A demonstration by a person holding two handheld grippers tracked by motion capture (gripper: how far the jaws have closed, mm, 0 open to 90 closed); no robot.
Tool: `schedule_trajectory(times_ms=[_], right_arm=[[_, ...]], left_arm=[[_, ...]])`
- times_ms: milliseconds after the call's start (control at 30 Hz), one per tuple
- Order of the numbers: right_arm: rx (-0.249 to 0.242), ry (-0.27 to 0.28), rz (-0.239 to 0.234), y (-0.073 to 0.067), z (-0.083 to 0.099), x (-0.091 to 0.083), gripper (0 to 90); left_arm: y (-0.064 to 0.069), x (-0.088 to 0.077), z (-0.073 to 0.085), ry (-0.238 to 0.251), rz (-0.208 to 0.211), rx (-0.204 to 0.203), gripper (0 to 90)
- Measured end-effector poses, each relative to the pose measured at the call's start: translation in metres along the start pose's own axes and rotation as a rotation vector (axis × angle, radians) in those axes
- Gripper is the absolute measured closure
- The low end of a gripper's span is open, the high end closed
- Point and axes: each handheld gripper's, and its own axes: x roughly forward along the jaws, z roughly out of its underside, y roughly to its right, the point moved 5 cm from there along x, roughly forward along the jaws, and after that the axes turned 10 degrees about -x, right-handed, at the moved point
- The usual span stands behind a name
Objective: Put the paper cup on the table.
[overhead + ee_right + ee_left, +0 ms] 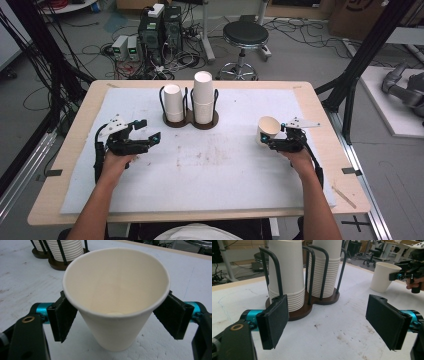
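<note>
A single white paper cup (pixel 267 131) (pixel 384 276) (pixel 115 302) stands upright on the white mat at the right. My right gripper (pixel 271 139) (pixel 116 315) has a jaw on each side of it just under the rim, spread wide, so I read it as open around the cup. My left gripper (pixel 150 130) (pixel 327 322) hovers over the mat at the left, open and empty, pointing toward a dark two-post cup holder (pixel 190 122) (pixel 299 312). The holder carries a short stack of cups (pixel 173 102) (pixel 287 272) and a taller stack (pixel 203 97) (pixel 324 267).
The white mat (pixel 210 170) covers most of the wooden table (pixel 75 150) and shows faint brown stains at its middle. Beyond the table's far edge stand a round stool (pixel 245 35), computer cases (pixel 160 27) and loose cables on the floor.
</note>
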Motion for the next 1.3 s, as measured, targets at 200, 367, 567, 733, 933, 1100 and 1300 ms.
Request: schedule_trajectory(times_ms=[200, 367, 567, 733, 933, 1100, 1300], right_arm=[[-0.004, -0.005, 0.003, -0.002, 0.002, -0.009, 21.8], [-0.011, -0.011, 0.003, -0.005, 0.006, -0.021, 21.7], [0.011, -0.002, 0.015, -0.003, 0.011, -0.038, 21.8], [0.024, 0.023, 0.008, -0.005, 0.012, -0.052, 21.8], [0.018, 0.061, -0.01, -0.011, 0.003, -0.063, 21.8], [0.026, 0.125, -0.031, -0.018, -0.013, -0.073, 21.8], [-0.016, 0.162, -0.053, -0.03, -0.029, -0.079, 21.8]], left_arm=[[-0.002, -0.001, -0.001, 0.012, -0.004, -0.004, 18.7], [-0.002, -0.002, -0.002, 0.017, -0.005, -0.009, 18.7], [-0.002, -0.002, -0.002, 0.019, -0.004, -0.01, 18.7], [-0.002, -0.003, -0.002, 0.021, -0.002, -0.012, 18.7], [-0.001, -0.002, -0.004, 0.029, 0.006, -0.016, 18.7], [0.001, -0.003, -0.007, 0.039, 0.014, -0.017, 18.7], [0.004, -0.002, -0.011, 0.048, 0.024, -0.014, 18.7]])
